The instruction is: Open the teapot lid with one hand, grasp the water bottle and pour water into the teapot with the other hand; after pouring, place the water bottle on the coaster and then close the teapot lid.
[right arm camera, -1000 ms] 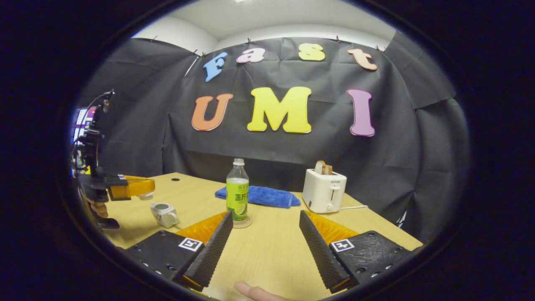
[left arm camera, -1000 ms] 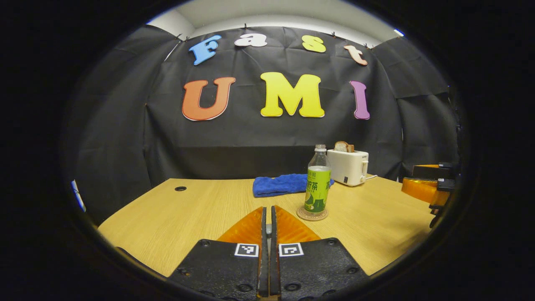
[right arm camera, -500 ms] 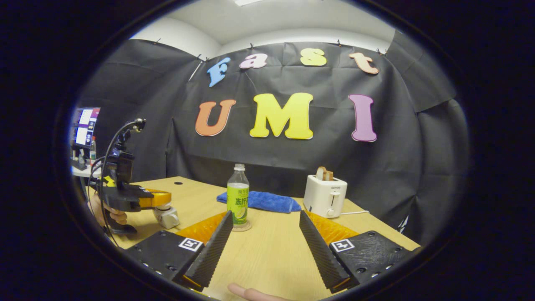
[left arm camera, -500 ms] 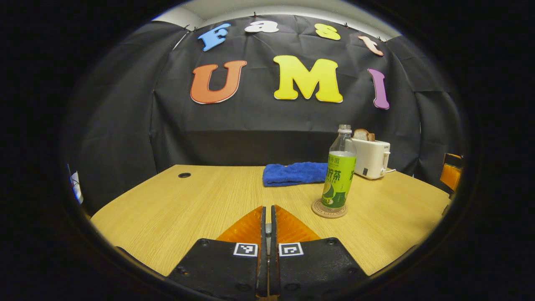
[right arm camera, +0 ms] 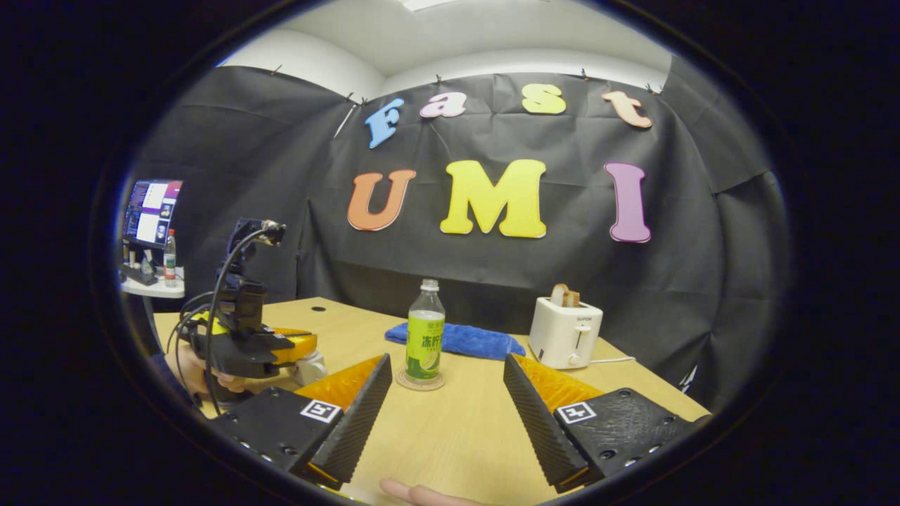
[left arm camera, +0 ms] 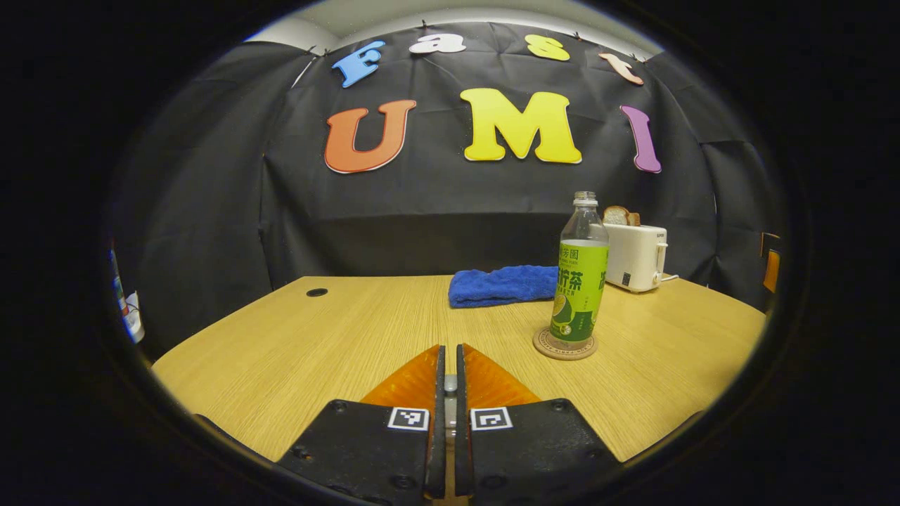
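Note:
The green-labelled water bottle (left arm camera: 582, 281) (right arm camera: 426, 337) stands upright on the round coaster (left arm camera: 564, 346) (right arm camera: 420, 381), uncapped. In the left gripper view my left gripper (left arm camera: 447, 355) is shut, with a small pale piece, the teapot lid's knob (left arm camera: 450, 384), pinched between its fingers. The right gripper view shows that left gripper (right arm camera: 306, 346) held by a hand, resting right on top of the white teapot (right arm camera: 313, 367), whose body is mostly hidden. My right gripper (right arm camera: 446, 364) stands wide open above the table, a little short of the bottle, holding nothing.
A blue towel (left arm camera: 503, 284) (right arm camera: 457, 339) lies behind the bottle. A white toaster (left arm camera: 635, 256) (right arm camera: 566, 332) with bread stands at the back right. The wooden table (left arm camera: 316, 351) has a cable hole at the far left. A fingertip (right arm camera: 415, 492) shows at the bottom edge.
The left gripper, still shut on the lid, has come down from above the teapot onto its top. The right gripper stays open and has barely drifted.

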